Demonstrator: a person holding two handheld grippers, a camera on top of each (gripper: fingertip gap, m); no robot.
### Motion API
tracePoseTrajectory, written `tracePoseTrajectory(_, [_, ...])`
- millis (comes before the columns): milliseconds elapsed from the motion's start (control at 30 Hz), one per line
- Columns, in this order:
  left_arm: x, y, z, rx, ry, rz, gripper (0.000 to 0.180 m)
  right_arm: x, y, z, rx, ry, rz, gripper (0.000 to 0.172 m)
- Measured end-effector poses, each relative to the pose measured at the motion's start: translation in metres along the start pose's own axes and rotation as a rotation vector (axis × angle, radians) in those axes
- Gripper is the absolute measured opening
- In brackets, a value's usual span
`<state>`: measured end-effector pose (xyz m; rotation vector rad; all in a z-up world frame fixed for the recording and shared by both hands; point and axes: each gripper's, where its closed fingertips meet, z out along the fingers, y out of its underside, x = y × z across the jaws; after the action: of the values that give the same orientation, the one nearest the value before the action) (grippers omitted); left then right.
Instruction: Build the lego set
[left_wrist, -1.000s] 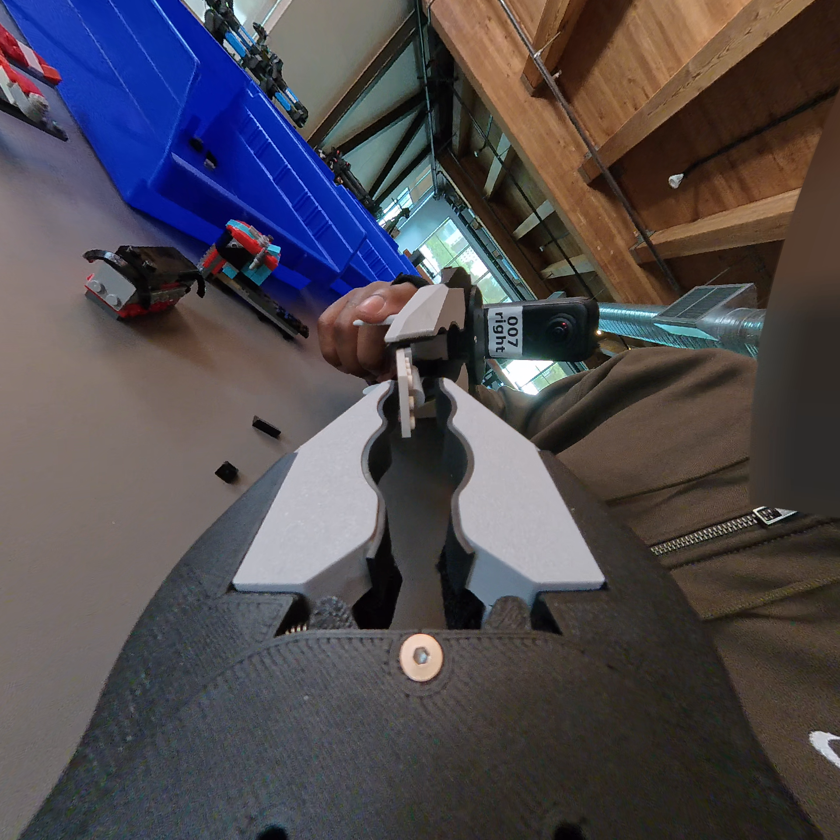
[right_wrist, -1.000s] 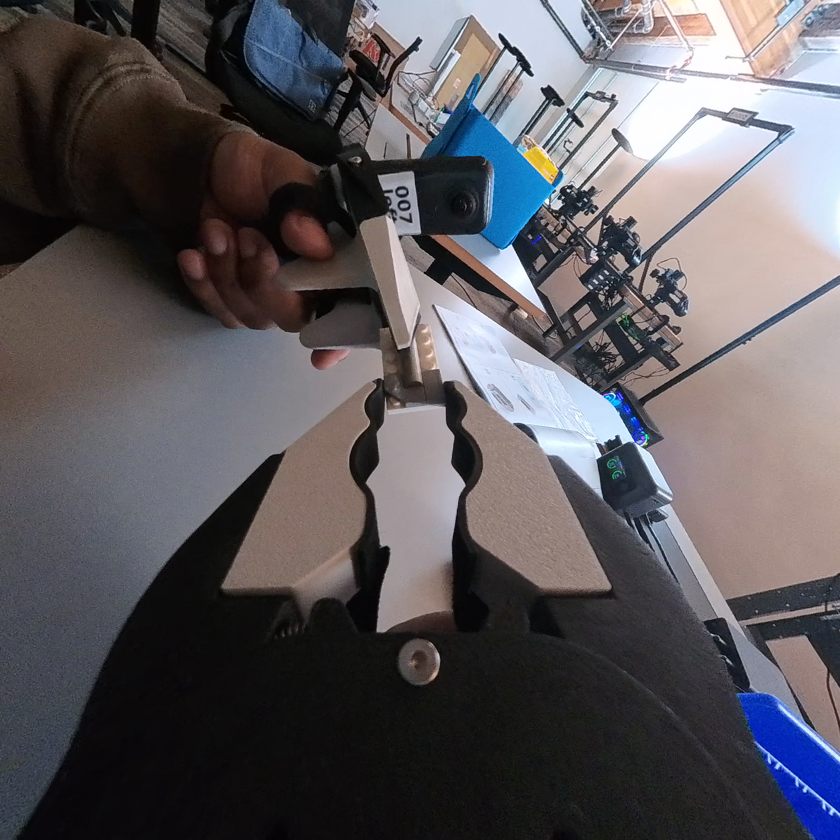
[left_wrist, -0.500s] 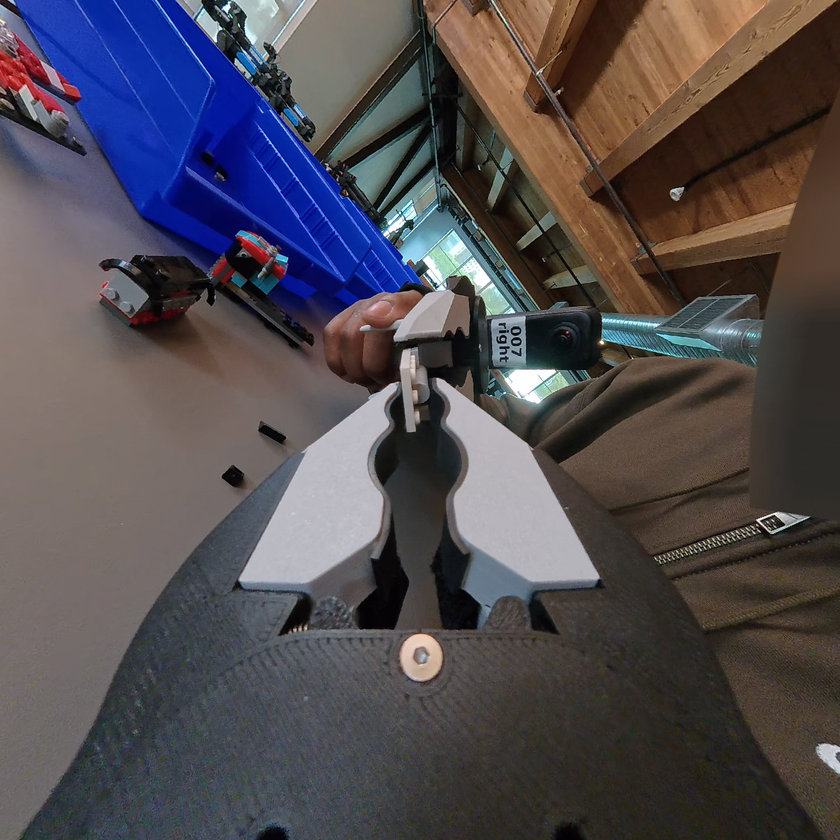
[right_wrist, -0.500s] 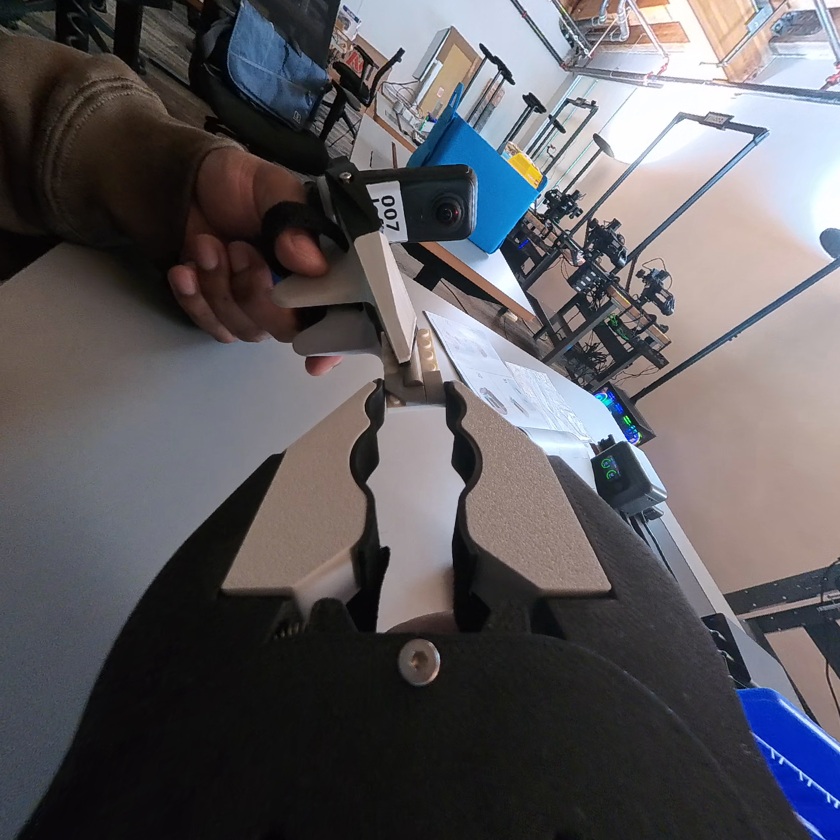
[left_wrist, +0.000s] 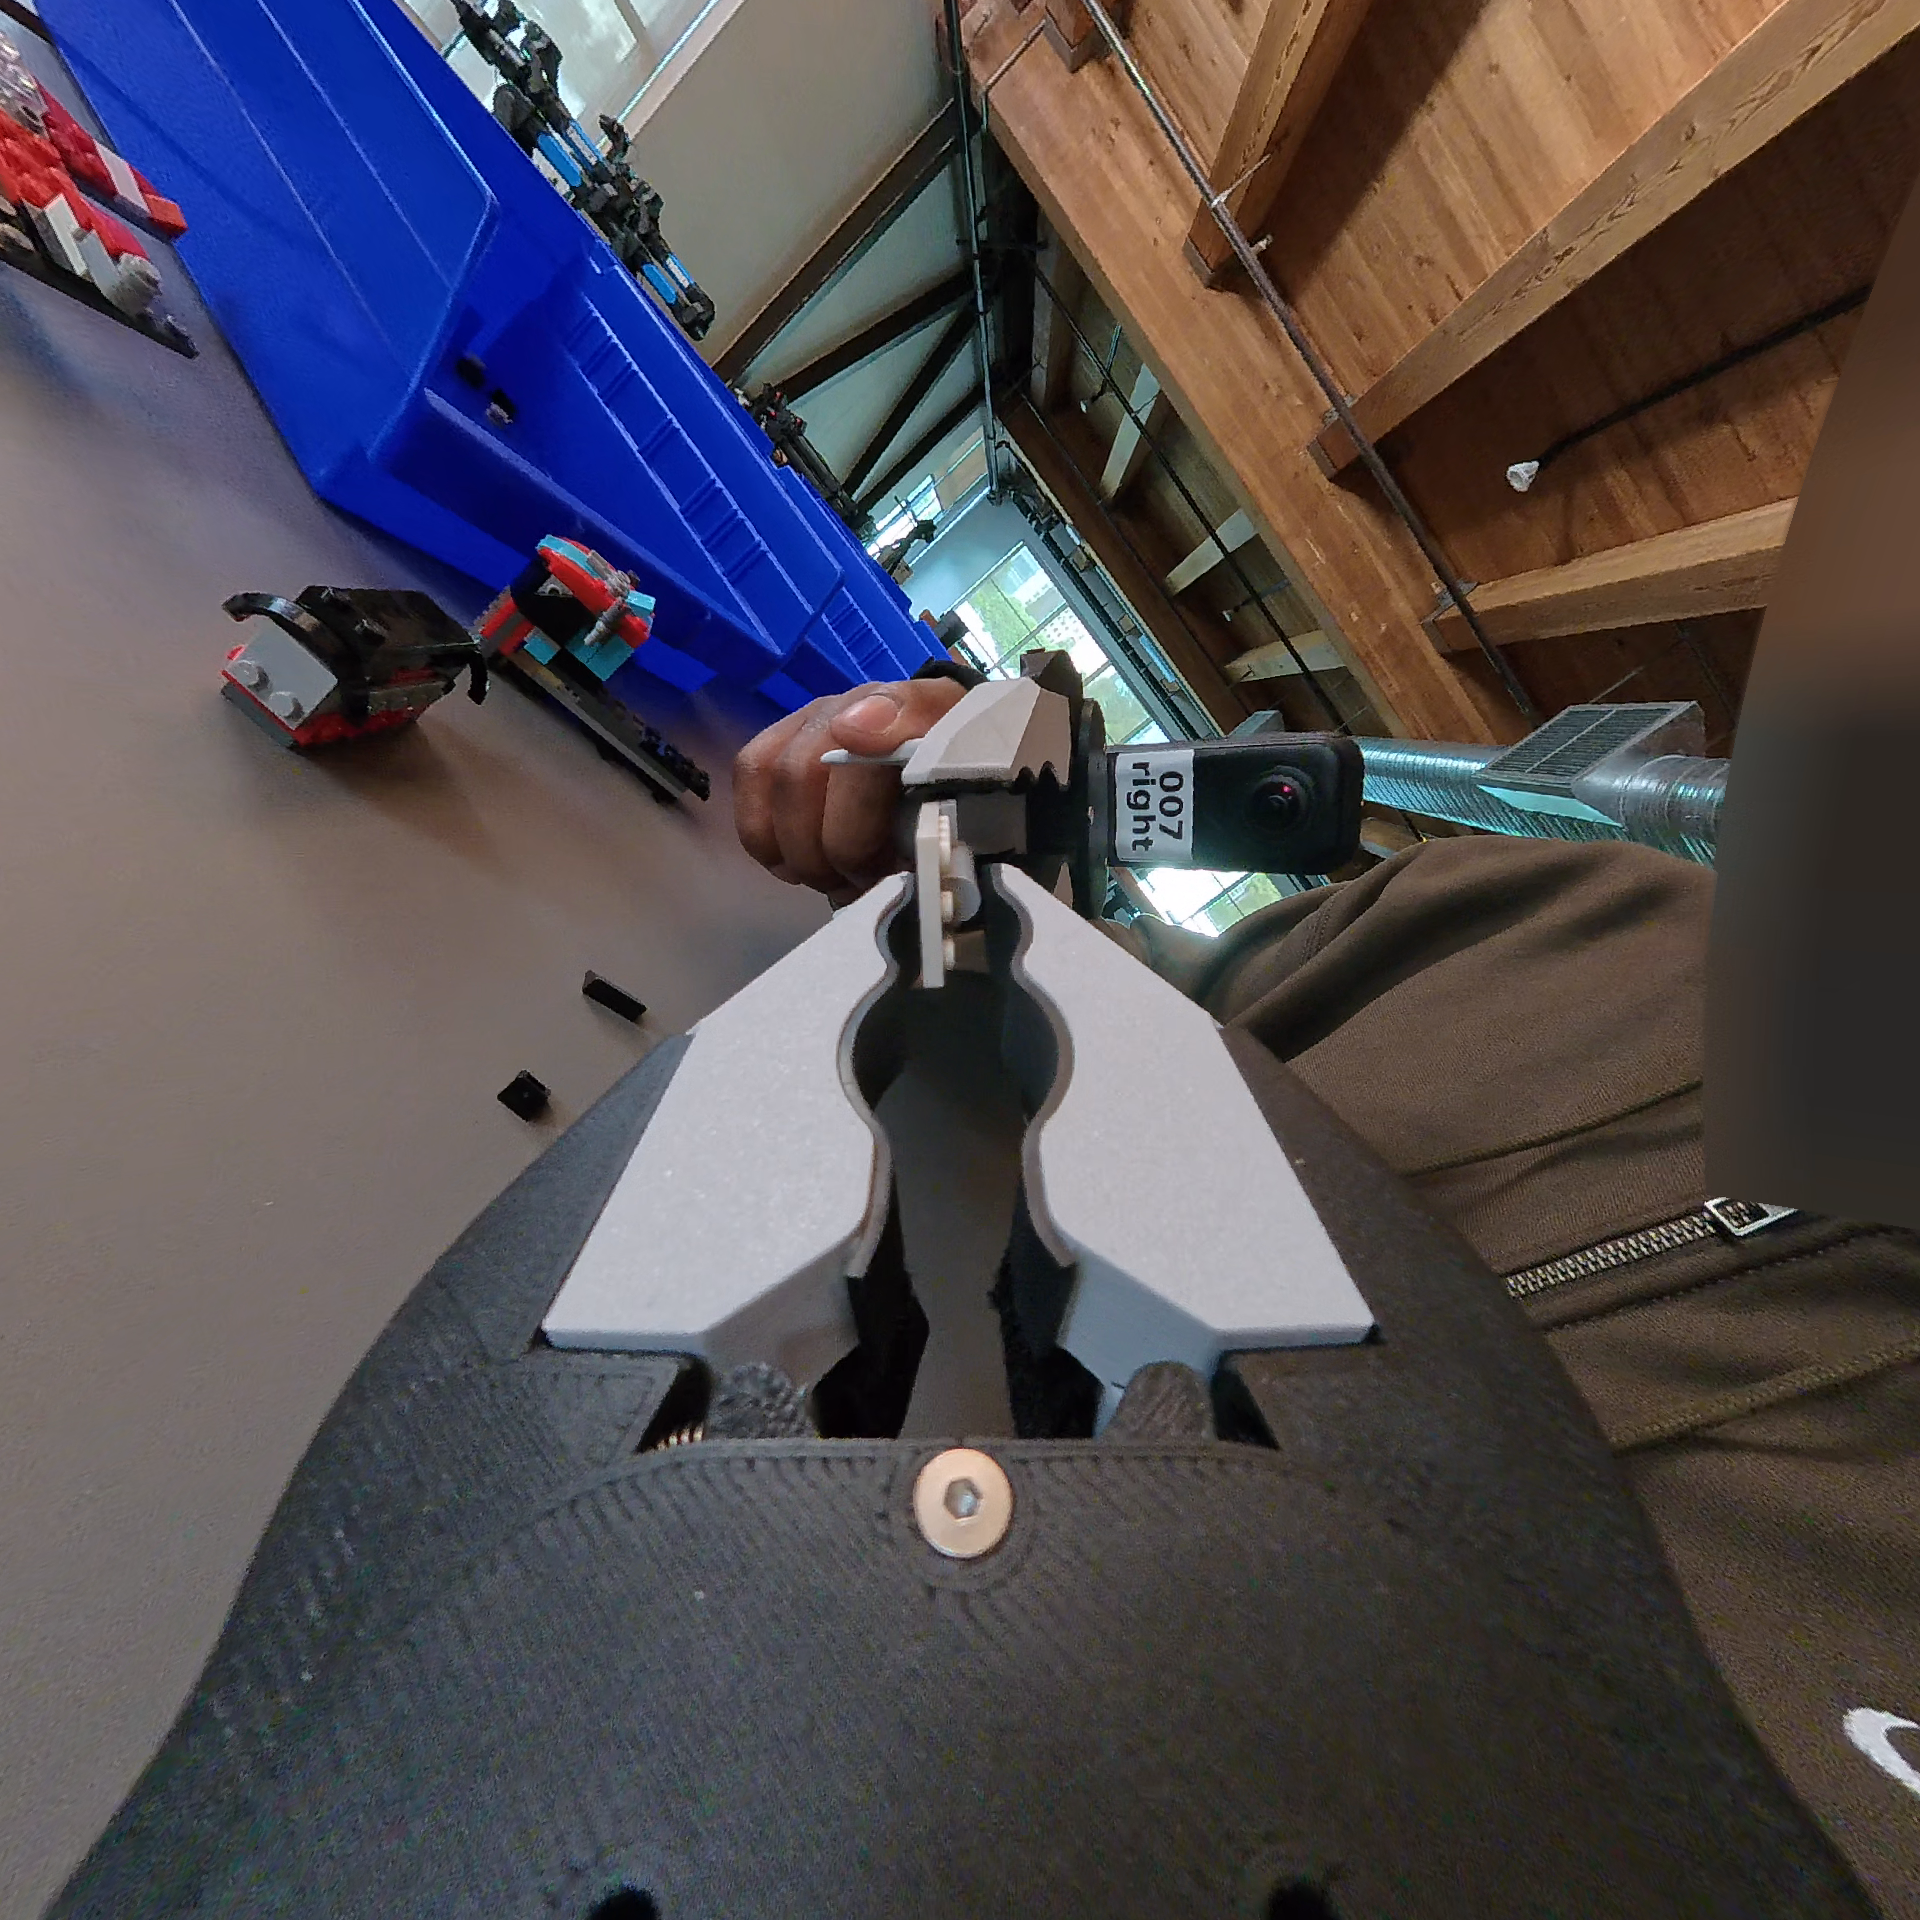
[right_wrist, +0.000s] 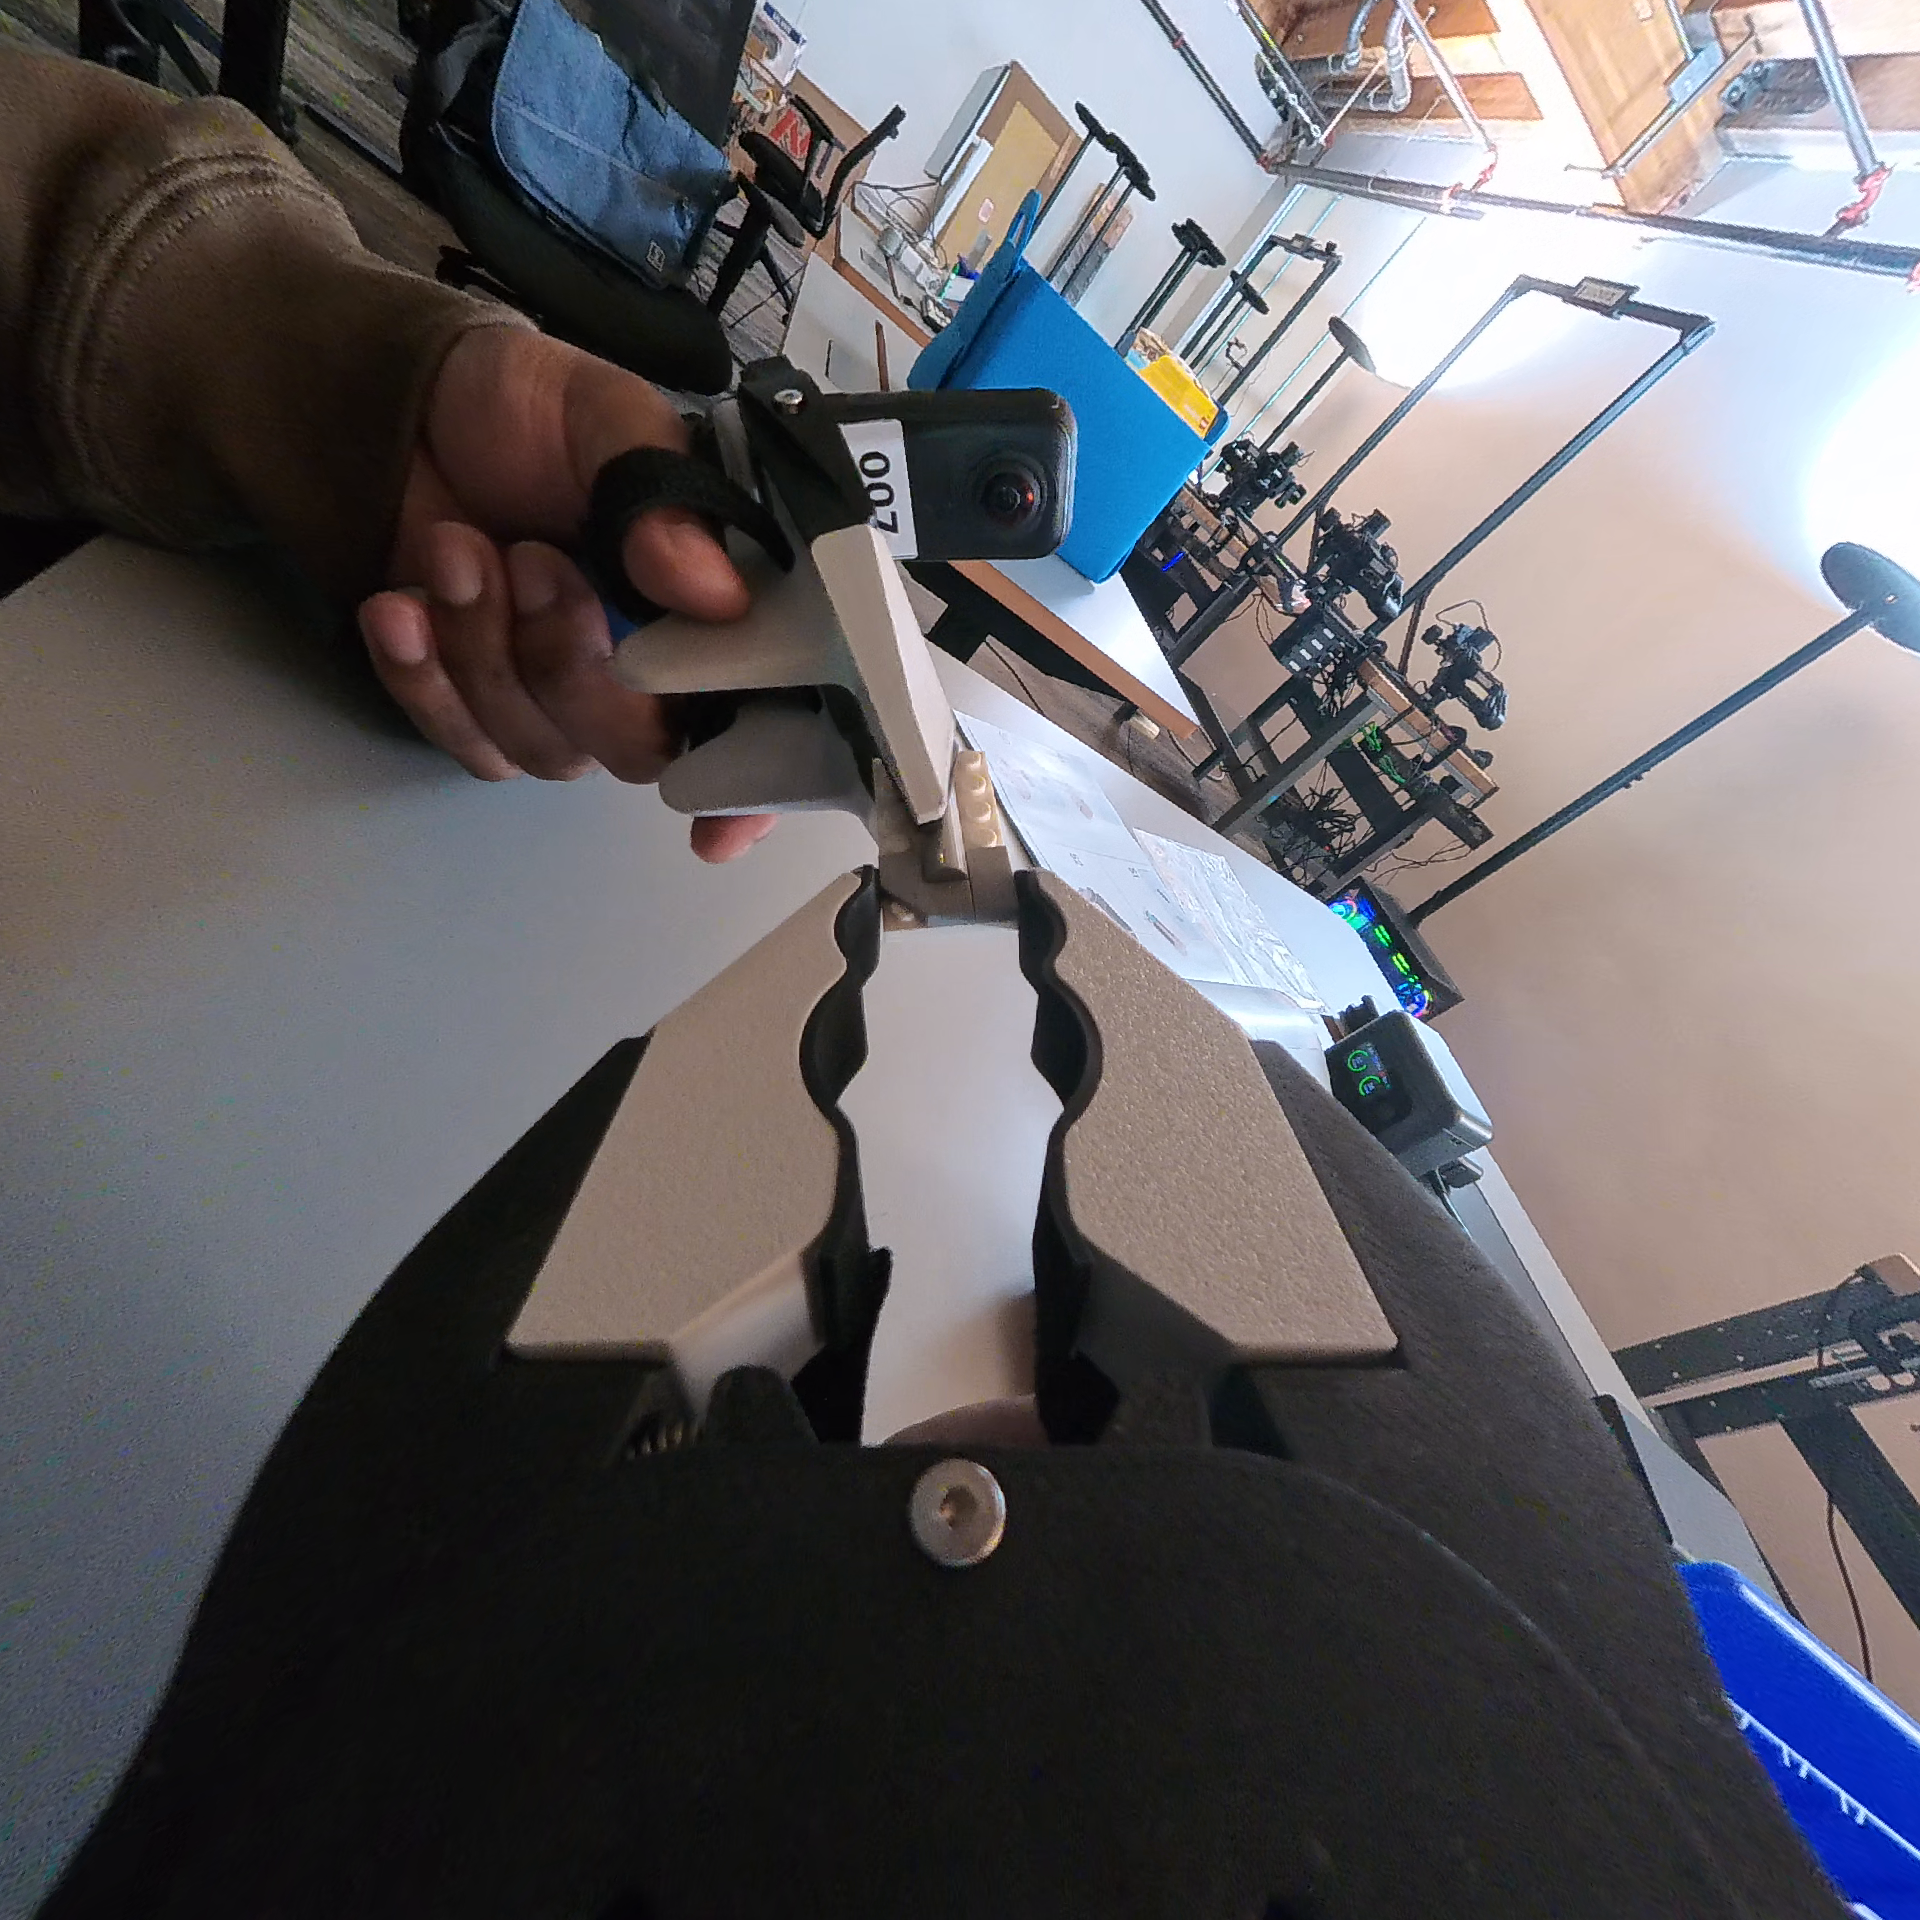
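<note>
1. Grey toy-brick assembly (left_wrist: 943, 902) sits up off the table (left_wrist: 260, 987), caught between both sets of tongs at once.
2. Left gripper (left_wrist: 948, 914) is nearly closed, its tips pinching the thin plate with its studded piece.
3. Right gripper (right_wrist: 945, 896) stands wider, pads pressed on the assembly's broad sides (right_wrist: 951, 883).
4. Loose black bricks (left_wrist: 613, 995) lie on the table below.

Two small loose pieces (left_wrist: 582, 1044) lie on the table (left_wrist: 208, 1039), two brick models (left_wrist: 436, 649) beyond them, before the bin (left_wrist: 468, 312).

Light grey brick plate (left_wrist: 932, 902); blue bins (left_wrist: 436, 260); red-black-teal brick models (left_wrist: 582, 613); olive-brown sleeve (right_wrist: 156, 312).
</note>
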<state>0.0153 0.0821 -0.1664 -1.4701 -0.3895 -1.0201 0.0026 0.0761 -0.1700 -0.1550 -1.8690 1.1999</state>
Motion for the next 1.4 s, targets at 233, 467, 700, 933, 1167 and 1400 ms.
tracePoseTrajectory(233, [-0.001,0.000,0.000,0.002,-0.005,0.004,0.010,-0.001,0.000,0.001,-0.003,-0.001,0.000,0.028])
tracePoseTrajectory(467, [-0.004,-0.014,-0.008,0.087,-0.010,-0.021,0.010,0.005,0.015,-0.008,-0.102,-0.066,0.134,0.035])
tracePoseTrajectory(700, [-0.014,-0.016,-0.013,0.096,-0.092,-0.006,0.009,-0.005,0.063,-0.029,-0.462,-0.128,0.472,0.035])
tracePoseTrajectory(933, [-0.025,-0.012,-0.014,0.071,-0.179,0.009,0.010,-0.033,0.089,-0.031,-0.643,0.006,0.676,0.033])
tracePoseTrajectory(1167, [-0.024,-0.010,-0.013,0.059,-0.180,0.013,0.010,-0.035,0.104,-0.029,-0.726,0.034,0.644,0.010])
tracePoseTrajectory(1400, [-0.023,-0.009,-0.013,0.052,-0.178,0.014,0.010,-0.030,0.101,-0.027,-0.672,0.015,0.654,0.005])
